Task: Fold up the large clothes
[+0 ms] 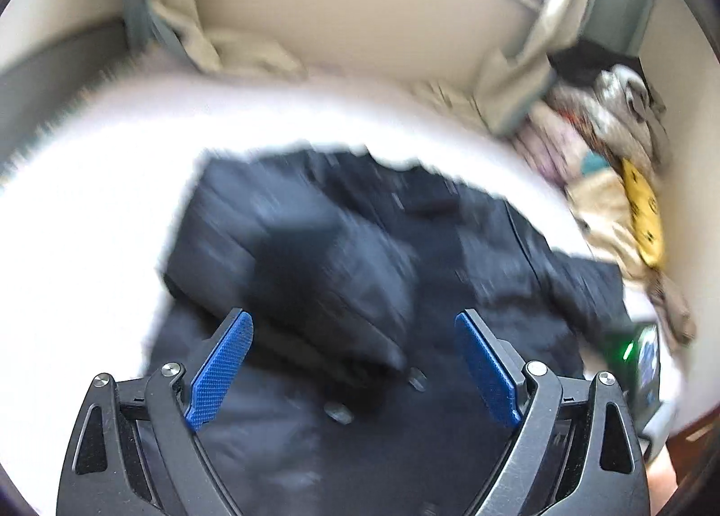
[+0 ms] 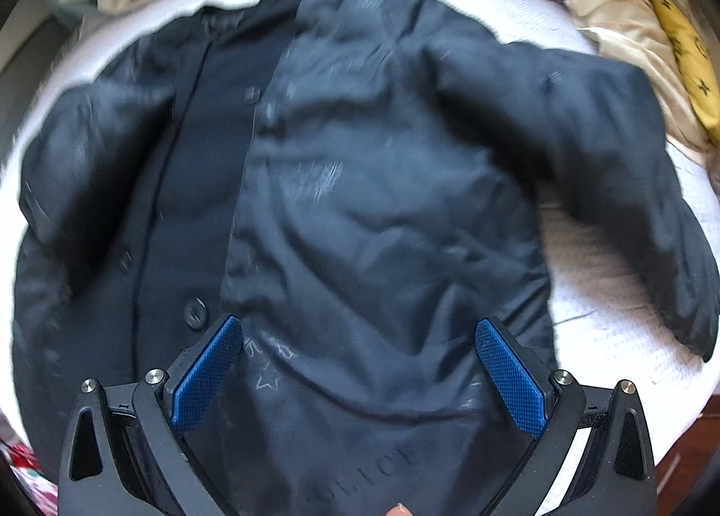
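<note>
left gripper [image 1: 353, 320]: my blue-padded, black-framed left one is spread wide, nothing between the pads, just hanging over the dark cloth

jacket [image 2: 360, 183]: big dark navy button-front jacket, shiny fabric, lying flat across the white textured bedspread [image 2: 630, 336]. It fills most of the right wrist view. The front placket runs from about 11 o'clock down to 7 o'clock with dark round buttons [image 2: 196, 312] along it

left sleeve area: in the left wrist view a sleeve [image 1: 315, 264] is folded in over the body, pretty blurry though

right gripper [image 2: 359, 325]: also spread wide and empty, pointing down at the jacket's lower front, pads not pressing on anything

right sleeve [image 2: 630, 201]: sticks out toward 4 o'clock onto the bedspread

pile [image 2: 630, 21]: crumpled cream and yellow printed fabrics heaped at 1 to 2 o'clock, off the jacket
</note>
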Motion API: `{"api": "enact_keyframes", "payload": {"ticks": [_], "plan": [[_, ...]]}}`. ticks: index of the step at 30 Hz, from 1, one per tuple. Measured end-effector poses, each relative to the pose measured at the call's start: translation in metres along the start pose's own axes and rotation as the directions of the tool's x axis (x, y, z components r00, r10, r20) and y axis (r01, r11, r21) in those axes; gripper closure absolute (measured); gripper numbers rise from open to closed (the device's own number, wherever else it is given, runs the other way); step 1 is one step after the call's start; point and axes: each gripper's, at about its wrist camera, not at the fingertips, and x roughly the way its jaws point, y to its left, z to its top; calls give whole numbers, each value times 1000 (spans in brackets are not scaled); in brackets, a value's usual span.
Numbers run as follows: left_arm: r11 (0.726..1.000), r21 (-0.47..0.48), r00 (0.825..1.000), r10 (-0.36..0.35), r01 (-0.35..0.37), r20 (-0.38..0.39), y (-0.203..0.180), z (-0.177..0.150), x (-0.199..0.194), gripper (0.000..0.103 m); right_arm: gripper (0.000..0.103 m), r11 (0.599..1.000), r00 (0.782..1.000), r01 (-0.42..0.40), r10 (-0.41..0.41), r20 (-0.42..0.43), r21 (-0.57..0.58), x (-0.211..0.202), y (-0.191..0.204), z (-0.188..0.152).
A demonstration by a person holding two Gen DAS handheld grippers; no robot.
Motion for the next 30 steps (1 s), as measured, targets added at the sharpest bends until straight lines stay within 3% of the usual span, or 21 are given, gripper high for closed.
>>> {"api": "enact_keyframes", "payload": {"ticks": [2,4,7,11,15,19,22,26,28,30], "plan": [[998,-9,993,58,-57,104,9,10,-21,0,0,999,1000,31,-31,-6,-27,9,6,-3],[993,-25,971,116,-113,208,19,18,-43,0,0,998,999,49,-49,-6,-35,16,9,-6],[983,-66,943,186,-174,277,39,31,-66,0,0,998,999,51,-51,3,29,20,6,-5],[970,-174,939,211,-167,271,73,43,-76,0,0,995,995,99,-99,-27,-9,19,16,2],[950,-287,947,196,-120,255,107,52,-83,0,3,989,988,114,-103,119,-94,-17,47,13],[942,-321,953,184,-100,243,118,55,-85,0,3,951,957,110,-22,289,-290,-63,107,24],[943,-310,952,195,-117,234,117,57,-83,0,3,909,941,77,70,331,-410,-81,153,30],[946,-297,955,202,-132,218,115,56,-78,0,3,842,942,56,133,307,-536,-75,207,32],[944,-297,957,207,-142,201,115,56,-74,0,5,819,942,133,70,327,-558,-49,223,30],[941,-309,963,199,-137,181,118,55,-70,0,21,814,943,177,21,332,-553,-22,223,36]]}}
